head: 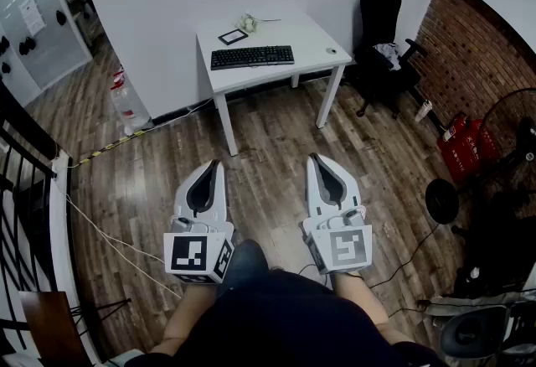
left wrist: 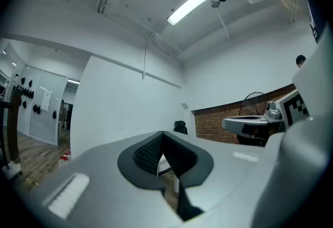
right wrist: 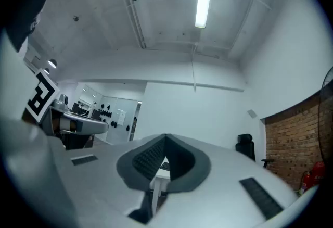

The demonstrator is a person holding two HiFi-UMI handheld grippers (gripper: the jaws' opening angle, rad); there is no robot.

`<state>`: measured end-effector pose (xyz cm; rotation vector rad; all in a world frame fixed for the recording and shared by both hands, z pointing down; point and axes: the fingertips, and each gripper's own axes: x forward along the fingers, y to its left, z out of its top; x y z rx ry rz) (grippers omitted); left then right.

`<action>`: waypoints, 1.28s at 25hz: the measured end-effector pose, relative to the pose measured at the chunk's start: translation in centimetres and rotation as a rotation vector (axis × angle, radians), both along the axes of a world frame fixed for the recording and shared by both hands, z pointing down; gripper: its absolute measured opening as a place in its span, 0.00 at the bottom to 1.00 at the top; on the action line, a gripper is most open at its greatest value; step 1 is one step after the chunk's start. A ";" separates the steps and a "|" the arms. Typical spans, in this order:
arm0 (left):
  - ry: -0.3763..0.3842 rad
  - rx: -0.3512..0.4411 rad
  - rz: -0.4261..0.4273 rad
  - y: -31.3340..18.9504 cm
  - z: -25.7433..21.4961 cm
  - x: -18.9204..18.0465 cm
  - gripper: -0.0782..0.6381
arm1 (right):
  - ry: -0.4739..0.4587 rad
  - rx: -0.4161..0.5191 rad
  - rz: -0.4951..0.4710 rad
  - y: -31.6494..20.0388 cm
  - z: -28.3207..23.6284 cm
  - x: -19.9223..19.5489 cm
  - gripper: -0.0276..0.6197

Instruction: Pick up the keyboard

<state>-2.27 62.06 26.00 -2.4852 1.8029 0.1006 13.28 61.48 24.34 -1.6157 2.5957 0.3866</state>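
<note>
1. The black keyboard (head: 252,57) lies flat on the white table (head: 311,40) at the far side of the room, close to the table's front edge and left of its middle. It is well apart from both grippers.
2. Behind the keyboard sit a small dark-framed flat item (head: 233,36) and a white object (head: 248,23) with a thin cord. A small round thing near the table's right edge is too small to identify.
3. The left gripper (head: 215,162) is held low in front of the person, over the wooden floor (head: 268,126), pointing toward the table. Its jaws are clenched together, tips meeting, with nothing between them.
4. The right gripper (head: 313,157) is held beside it, the two side by side with a gap between them. Its jaws are likewise closed tip to tip and hold nothing.
5. Each gripper carries its marker cube at the end nearest the person's hands.
6. A black office chair (head: 381,26) stands to the right of the table, near the brick wall (head: 481,47).
7. Red fire extinguishers (head: 462,147) stand on the floor by that wall.
8. A thin pale cable (head: 105,238) trails across the floor at the left.
</note>
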 end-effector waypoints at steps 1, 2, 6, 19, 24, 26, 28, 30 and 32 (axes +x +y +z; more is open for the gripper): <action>0.001 0.000 0.000 -0.4 0.1 -0.1 0.09 | -0.004 -0.001 0.000 -0.4 0.1 -0.1 0.06; 0.002 -0.001 0.001 -0.9 0.2 -0.3 0.09 | -0.009 -0.002 0.000 -0.9 0.2 -0.3 0.06; 0.010 -0.013 0.004 -3.2 1.0 -1.0 0.09 | -0.040 -0.005 -0.006 -3.1 0.8 -0.7 0.06; 0.036 -0.083 0.046 -21.1 3.8 -6.0 0.26 | 0.034 -0.039 -0.002 -19.7 2.3 -5.9 0.06; 0.044 -0.120 0.042 -28.9 4.3 -9.6 0.26 | 0.049 -0.072 0.021 -26.9 2.8 -8.2 0.06; 0.044 -0.126 0.041 -31.8 4.5 -10.7 0.26 | 0.055 -0.082 0.029 -29.6 3.1 -8.9 0.06; 0.042 -0.136 0.047 -34.3 4.9 -11.5 0.26 | 0.058 -0.093 0.038 -31.8 3.5 -9.5 0.06; 0.042 -0.150 0.056 -36.4 5.6 -12.1 0.26 | 0.062 -0.104 0.044 -33.7 4.2 -10.1 0.06; 0.041 -0.161 0.066 -38.4 6.1 -12.5 0.26 | 0.066 -0.117 0.052 -35.6 4.9 -10.4 0.06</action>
